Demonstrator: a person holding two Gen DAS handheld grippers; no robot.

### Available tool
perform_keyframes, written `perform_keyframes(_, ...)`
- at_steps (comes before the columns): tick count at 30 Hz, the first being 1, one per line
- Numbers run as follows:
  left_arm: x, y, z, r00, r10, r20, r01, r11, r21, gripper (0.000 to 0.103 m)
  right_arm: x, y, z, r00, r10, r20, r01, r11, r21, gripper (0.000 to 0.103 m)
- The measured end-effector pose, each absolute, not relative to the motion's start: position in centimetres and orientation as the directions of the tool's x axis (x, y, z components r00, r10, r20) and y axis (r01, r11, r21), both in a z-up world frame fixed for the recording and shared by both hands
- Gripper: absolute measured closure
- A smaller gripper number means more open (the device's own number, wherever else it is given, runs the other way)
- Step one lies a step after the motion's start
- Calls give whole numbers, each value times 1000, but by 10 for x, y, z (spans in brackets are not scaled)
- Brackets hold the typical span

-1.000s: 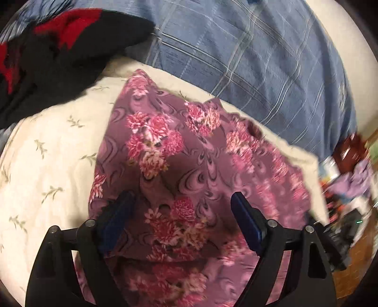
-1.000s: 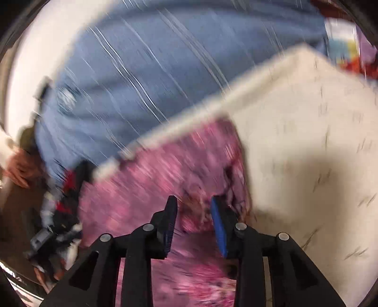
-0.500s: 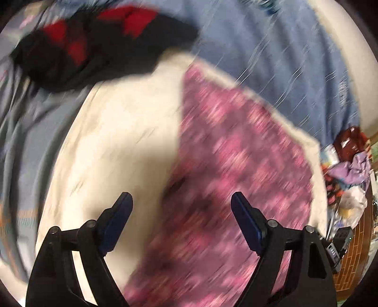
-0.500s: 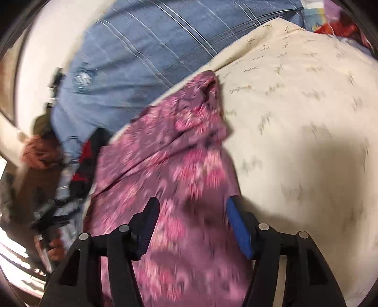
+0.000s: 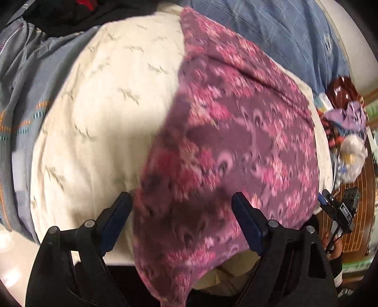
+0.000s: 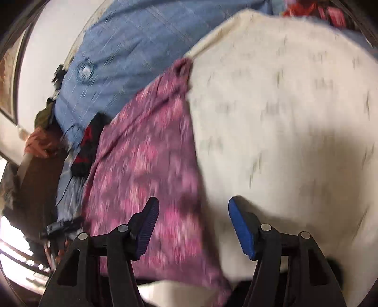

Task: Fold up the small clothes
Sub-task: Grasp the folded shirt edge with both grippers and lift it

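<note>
A purple garment with pink flowers (image 5: 231, 146) lies folded on a cream pillow (image 5: 106, 113), along its right side, with one end hanging over the near edge. My left gripper (image 5: 180, 205) is open and empty above the garment's near end. In the right wrist view the garment (image 6: 146, 170) lies left of centre on the pillow (image 6: 295, 122). My right gripper (image 6: 192, 212) is open and empty above the garment's right edge. Both views are blurred by motion.
A blue checked blanket (image 5: 271, 30) lies behind the pillow. A black and red garment (image 5: 78, 11) sits at the far left. A grey striped cloth (image 5: 21, 94) lies left. Clutter and bags (image 5: 347, 132) stand on the right, beside the bed.
My right gripper has opened and let go of the garment, then pulled back. My left gripper stayed open and drew back too. The garment now lies flat on the pillow.
</note>
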State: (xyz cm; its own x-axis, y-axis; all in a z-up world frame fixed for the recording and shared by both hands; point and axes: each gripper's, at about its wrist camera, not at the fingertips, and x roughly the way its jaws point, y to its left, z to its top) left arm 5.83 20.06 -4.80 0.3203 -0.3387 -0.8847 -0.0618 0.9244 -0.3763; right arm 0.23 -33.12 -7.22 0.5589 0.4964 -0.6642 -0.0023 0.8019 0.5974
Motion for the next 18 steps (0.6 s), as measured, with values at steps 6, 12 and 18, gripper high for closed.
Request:
perform_keyframes(6,31,185,-55,277,-349,-895,-1,932,-363,16,-23,-309,-93,374,600,-707,-90,782,616,39)
perform_keyframes(12,22,180,-56,256,-366,-895,-23,923,-384,96,-27,-298,-92,377,501,-779,-140,862,487,97)
perform_keyframes(18,12,198,-69,236,-360,-902,-95,916,-390,96,-38,-331,-66,487,514,-707,-104,837,537,97)
